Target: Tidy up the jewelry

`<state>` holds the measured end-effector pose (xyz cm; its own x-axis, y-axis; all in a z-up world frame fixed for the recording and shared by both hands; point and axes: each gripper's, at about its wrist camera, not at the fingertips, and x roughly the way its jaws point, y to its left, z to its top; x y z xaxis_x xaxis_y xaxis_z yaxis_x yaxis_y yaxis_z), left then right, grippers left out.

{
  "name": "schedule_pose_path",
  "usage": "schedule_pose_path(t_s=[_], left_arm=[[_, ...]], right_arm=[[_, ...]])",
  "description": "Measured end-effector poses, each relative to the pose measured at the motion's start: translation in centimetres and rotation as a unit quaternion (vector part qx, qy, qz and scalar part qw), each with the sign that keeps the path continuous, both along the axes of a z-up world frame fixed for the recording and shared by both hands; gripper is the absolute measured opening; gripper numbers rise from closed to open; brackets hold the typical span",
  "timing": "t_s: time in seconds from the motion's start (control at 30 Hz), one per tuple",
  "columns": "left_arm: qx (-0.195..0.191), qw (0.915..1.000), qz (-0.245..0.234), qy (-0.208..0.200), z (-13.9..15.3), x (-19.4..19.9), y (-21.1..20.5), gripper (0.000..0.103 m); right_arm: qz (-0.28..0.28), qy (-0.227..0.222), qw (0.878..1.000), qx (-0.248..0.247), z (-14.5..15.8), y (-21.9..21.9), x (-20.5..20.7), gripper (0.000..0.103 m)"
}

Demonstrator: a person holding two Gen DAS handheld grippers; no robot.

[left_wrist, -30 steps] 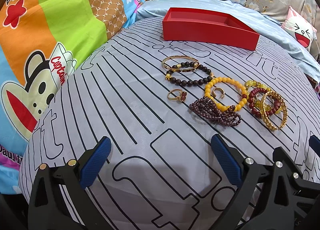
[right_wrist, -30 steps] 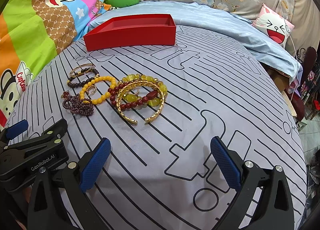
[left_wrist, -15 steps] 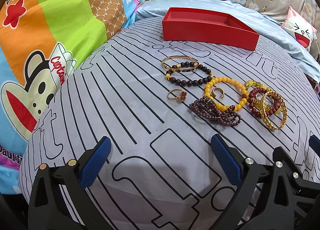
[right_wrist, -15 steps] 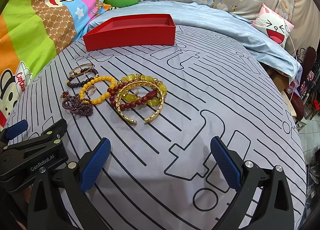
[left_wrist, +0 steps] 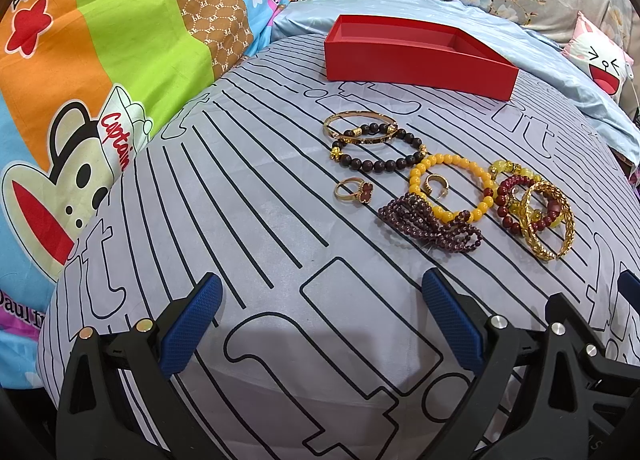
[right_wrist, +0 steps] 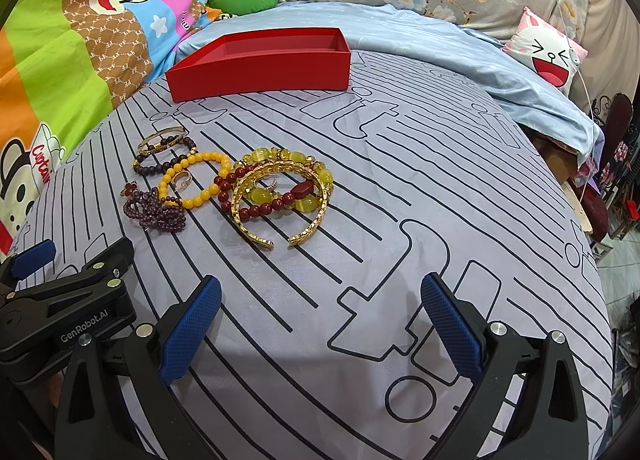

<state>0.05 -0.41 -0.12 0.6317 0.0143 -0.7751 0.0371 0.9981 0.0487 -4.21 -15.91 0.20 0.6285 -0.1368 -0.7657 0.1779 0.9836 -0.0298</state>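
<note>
An open red box [left_wrist: 416, 56] stands empty at the far side of the grey striped bedcover; it also shows in the right wrist view [right_wrist: 260, 64]. Jewelry lies in a cluster before it: a gold bangle [left_wrist: 360, 128], a dark bead bracelet [left_wrist: 380, 164], a gold ring with a red stone [left_wrist: 354, 191], a yellow bead bracelet [left_wrist: 452, 188], a purple bead strand [left_wrist: 428, 226] and a gold cuff [right_wrist: 280, 204] over red and yellow-green bead bracelets. My left gripper [left_wrist: 320, 316] is open and empty, near the cluster. My right gripper [right_wrist: 320, 316] is open and empty, just near of the gold cuff.
A bright cartoon-print quilt [left_wrist: 80, 60] rises on the left. A light blue sheet [right_wrist: 440, 44] and a white face pillow [right_wrist: 548, 56] lie behind and to the right. The bed drops off at the right edge [right_wrist: 592, 220]. The left gripper's body [right_wrist: 60, 308] sits at my right gripper's left.
</note>
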Motion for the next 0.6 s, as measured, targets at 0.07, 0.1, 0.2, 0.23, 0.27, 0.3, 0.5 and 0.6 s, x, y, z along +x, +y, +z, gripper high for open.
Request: schedule_pose_path(t_s=[0.07, 0.1, 0.2, 0.23, 0.27, 0.3, 0.5, 0.6], left_arm=[[0.000, 1.0000, 0.000, 0.000, -0.01, 0.01, -0.01, 0.095], [0.000, 1.0000, 0.000, 0.000, -0.01, 0.02, 0.02, 0.095], [0.000, 1.0000, 0.000, 0.000, 0.00, 0.01, 0.00, 0.095], [0.000, 1.0000, 0.000, 0.000, -0.01, 0.01, 0.03, 0.095], [0.000, 1.0000, 0.000, 0.000, -0.01, 0.02, 0.00, 0.095], [0.000, 1.0000, 0.000, 0.000, -0.01, 0.02, 0.02, 0.095], [0.000, 1.0000, 0.000, 0.000, -0.01, 0.02, 0.04, 0.095], [0.000, 1.0000, 0.000, 0.000, -0.02, 0.03, 0.00, 0.095]], right_arm=[[0.000, 0.000, 1.000, 0.000, -0.08, -0.10, -0.08, 0.096], [0.000, 0.000, 1.000, 0.000, 0.01, 0.02, 0.03, 0.096], [0.000, 0.000, 1.000, 0.000, -0.01, -0.03, -0.01, 0.096], [0.000, 0.000, 1.000, 0.000, -0.05, -0.08, -0.04, 0.097], [0.000, 0.000, 1.000, 0.000, -0.09, -0.14, -0.08, 0.097], [0.000, 0.000, 1.000, 0.000, -0.02, -0.04, -0.02, 0.096], [0.000, 0.000, 1.000, 0.000, -0.02, -0.01, -0.02, 0.096], [0.000, 0.000, 1.000, -0.001, -0.11, -0.11, -0.13, 0.096]])
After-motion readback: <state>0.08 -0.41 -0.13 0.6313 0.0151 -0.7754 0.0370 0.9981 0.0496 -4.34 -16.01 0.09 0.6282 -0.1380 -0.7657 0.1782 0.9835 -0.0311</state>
